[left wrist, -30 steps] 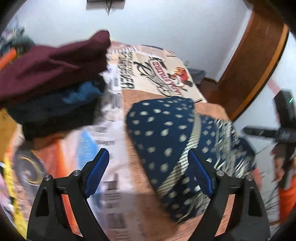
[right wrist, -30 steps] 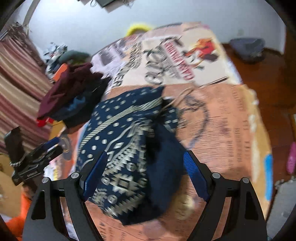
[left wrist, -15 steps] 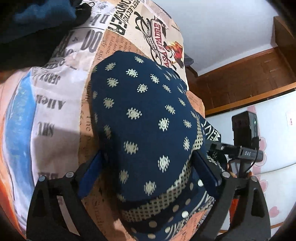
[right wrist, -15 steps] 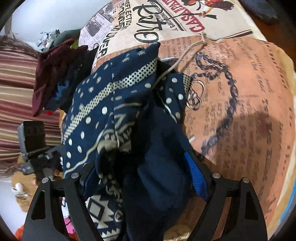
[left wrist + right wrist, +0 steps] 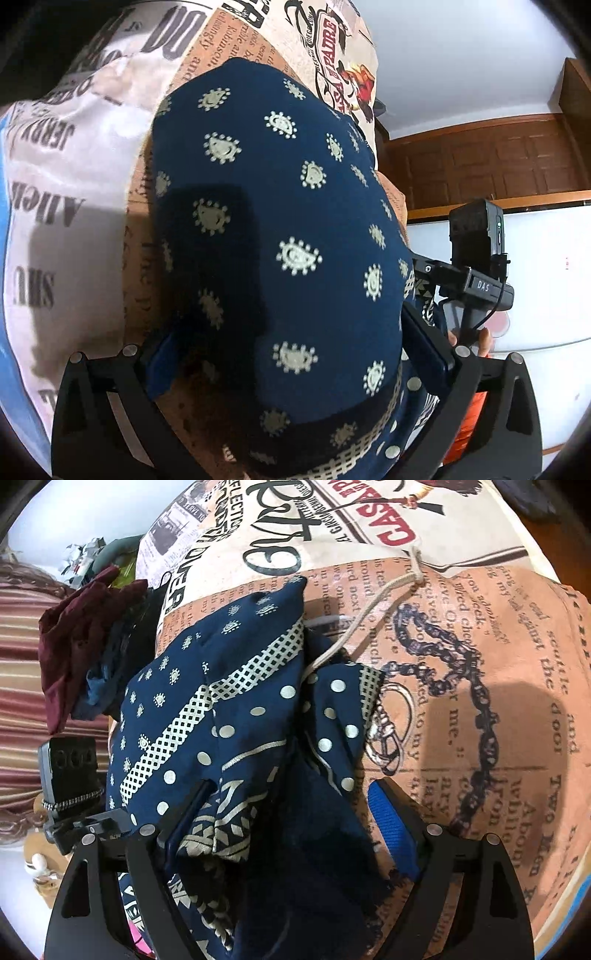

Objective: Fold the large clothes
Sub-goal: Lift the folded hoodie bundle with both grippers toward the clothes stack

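A navy garment (image 5: 277, 184) with pale paisley dots and a checked band lies bunched on the newspaper-print bed cover (image 5: 74, 184). My left gripper (image 5: 291, 339) points down over one end of it. Its jaws are opening, and the cloth bulges between them without being pinched. From the other side, my right gripper (image 5: 288, 794) straddles the crumpled folds of the same garment (image 5: 207, 701). It stands open; cloth drapes over its left finger and its blue right pad (image 5: 391, 823) shows bare. A pale cord (image 5: 369, 605) trails from the garment across the cover (image 5: 480, 664).
A pile of maroon and blue clothes (image 5: 77, 635) sits on the bed beyond the garment, on the left. The right unit's camera housing (image 5: 476, 236) shows past the bundle, with a fingertip (image 5: 480, 336) under it. Dark wooden panelling (image 5: 480, 158) and a striped curtain (image 5: 18, 686) border the bed.
Both grippers have dropped down and closed in on the navy garment, which now fills the space between their fingers. The left jaws have widened, and the left view has rolled.
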### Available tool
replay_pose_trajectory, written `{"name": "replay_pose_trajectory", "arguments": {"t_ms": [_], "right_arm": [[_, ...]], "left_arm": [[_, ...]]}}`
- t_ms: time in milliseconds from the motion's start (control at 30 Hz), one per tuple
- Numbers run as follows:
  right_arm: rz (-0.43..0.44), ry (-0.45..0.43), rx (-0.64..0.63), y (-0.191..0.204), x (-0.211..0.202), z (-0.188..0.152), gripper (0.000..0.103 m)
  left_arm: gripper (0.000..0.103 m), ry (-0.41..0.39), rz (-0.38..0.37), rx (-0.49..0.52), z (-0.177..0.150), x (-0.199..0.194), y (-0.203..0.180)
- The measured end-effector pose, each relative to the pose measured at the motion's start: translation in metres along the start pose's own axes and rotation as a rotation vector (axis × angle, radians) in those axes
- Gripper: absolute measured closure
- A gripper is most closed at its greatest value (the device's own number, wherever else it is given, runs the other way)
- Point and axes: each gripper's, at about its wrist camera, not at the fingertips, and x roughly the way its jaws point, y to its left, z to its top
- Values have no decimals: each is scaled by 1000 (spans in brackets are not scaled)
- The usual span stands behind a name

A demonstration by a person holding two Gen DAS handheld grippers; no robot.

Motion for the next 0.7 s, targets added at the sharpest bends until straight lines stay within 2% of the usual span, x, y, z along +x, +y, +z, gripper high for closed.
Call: {"name": "replay_pose_trajectory", "arguments": {"t_ms": [167, 233, 267, 333, 367, 433, 600, 700], "right_arm": [[30, 28, 1, 6, 13, 9, 17], [36, 28, 5, 7, 17, 13, 20], [44, 24, 6, 8, 17, 13, 23], [76, 9, 14, 10, 19, 12, 42], [89, 4, 21, 12, 19, 11, 46], [96, -17, 19, 15, 15, 6, 63], [92, -64, -19, 32, -4, -12, 74], [89, -97, -47, 49, -18, -23, 76]], "left_arm": [[0, 2, 4, 20, 3, 2, -5], [2, -8, 4, 28, 2, 0, -6], [7, -18, 7, 33, 2, -1, -6], [16, -32, 17, 51, 1, -5, -10], [23, -35, 23, 63, -1, -8, -12], [31, -37, 35, 91, -5, -15, -18], [41, -52, 74, 181, -17, -37, -43], [44, -73, 87, 231, -25, -55, -60]]}}
